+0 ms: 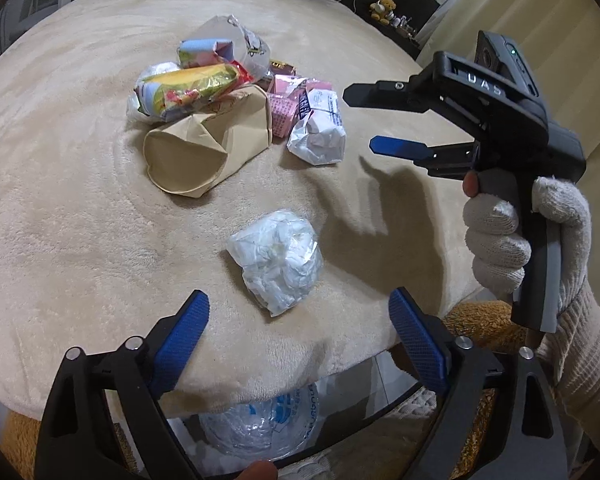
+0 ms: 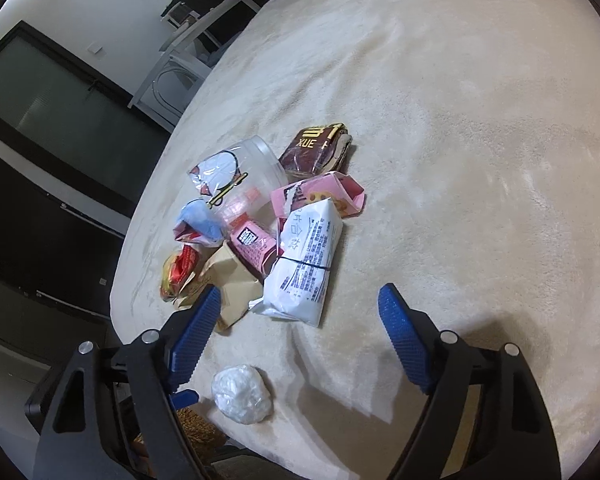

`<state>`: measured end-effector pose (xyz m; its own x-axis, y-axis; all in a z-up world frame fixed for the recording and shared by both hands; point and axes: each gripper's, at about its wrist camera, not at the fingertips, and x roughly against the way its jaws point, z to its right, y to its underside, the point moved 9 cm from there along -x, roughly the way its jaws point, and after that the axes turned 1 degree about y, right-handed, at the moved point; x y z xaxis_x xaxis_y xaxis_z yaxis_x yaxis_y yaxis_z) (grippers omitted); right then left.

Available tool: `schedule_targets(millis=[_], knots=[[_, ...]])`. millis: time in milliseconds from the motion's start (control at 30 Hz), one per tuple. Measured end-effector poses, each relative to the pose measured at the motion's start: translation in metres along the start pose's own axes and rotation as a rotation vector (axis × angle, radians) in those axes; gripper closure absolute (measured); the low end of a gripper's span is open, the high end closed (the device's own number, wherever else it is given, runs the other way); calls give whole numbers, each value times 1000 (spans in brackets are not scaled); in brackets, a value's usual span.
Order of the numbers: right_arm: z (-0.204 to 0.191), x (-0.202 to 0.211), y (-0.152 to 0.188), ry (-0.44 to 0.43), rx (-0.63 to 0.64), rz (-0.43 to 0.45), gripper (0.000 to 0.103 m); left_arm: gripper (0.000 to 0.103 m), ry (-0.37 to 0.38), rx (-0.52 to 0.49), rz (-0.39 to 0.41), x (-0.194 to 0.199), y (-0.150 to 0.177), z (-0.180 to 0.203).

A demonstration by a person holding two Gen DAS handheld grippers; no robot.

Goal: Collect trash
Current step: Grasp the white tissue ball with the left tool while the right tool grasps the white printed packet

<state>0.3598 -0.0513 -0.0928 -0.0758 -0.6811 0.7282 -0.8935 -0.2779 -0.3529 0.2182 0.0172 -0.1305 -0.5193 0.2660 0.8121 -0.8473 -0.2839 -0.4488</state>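
Two grippers hang over the beige-covered surface (image 1: 60, 184), jaws apart and empty: the left gripper (image 1: 299, 312) lined up on a crumpled white plastic wad (image 1: 277, 257) lying alone near the near edge, the right gripper (image 2: 300, 308) aimed at the white printed packet (image 2: 305, 264). That packet sits at the near side of the trash pile (image 1: 220, 104), further in toward the middle. Judgement: each tool takes the piece nearest its own side, so the hands should not cross.
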Motion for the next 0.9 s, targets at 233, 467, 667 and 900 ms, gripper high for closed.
schedule_targets(millis=[233,467,667,900], knots=[[-1,-22,-2,-13,-40,-58,35,32,-13,31,-50,-25,-10,-3],[0,-31,-4,39,-28,-60,60,52,-74,33,-67,-40,-14,-4],[0,-27,-3,13,-33,-44,63,55,-67,15,-40,-37,-16,-3],[-2,0,6,22,19,29,64,56,-63,1,29,-13,-17,-7]])
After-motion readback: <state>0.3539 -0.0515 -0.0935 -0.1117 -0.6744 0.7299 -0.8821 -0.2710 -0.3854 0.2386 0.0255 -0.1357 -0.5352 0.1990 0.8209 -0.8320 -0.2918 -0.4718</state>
